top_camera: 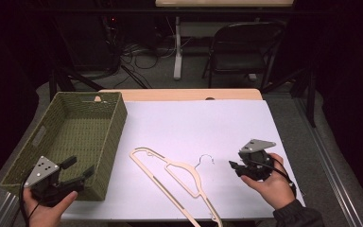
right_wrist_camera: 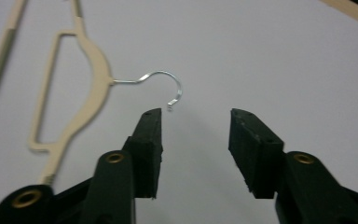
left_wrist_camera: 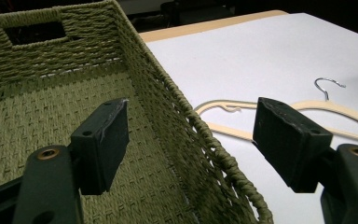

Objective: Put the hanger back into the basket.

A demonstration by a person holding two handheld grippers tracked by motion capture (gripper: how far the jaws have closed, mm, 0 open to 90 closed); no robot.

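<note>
At lower right of the high view, right claw (top_camera: 232, 166) faces the cream plastic hanger (top_camera: 179, 182).
Its jaws gape empty near the wire hook, likely to grab; left claw (top_camera: 82, 171) straddles the woven green basket's (top_camera: 116, 137) wall, unclosed.

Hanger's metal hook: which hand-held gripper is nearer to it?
Right. The right hand-held gripper sits just beside the hanger's metal hook, jaws open, not touching; the left hand-held gripper straddles the woven basket wall.

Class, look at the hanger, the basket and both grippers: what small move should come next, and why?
Probably ease the right gripper forward to the hanger's metal hook. Its jaws stand apart with nothing between them, the hook lies just ahead, and the hanger lies flat on the white sheet beside the woven basket.
</note>
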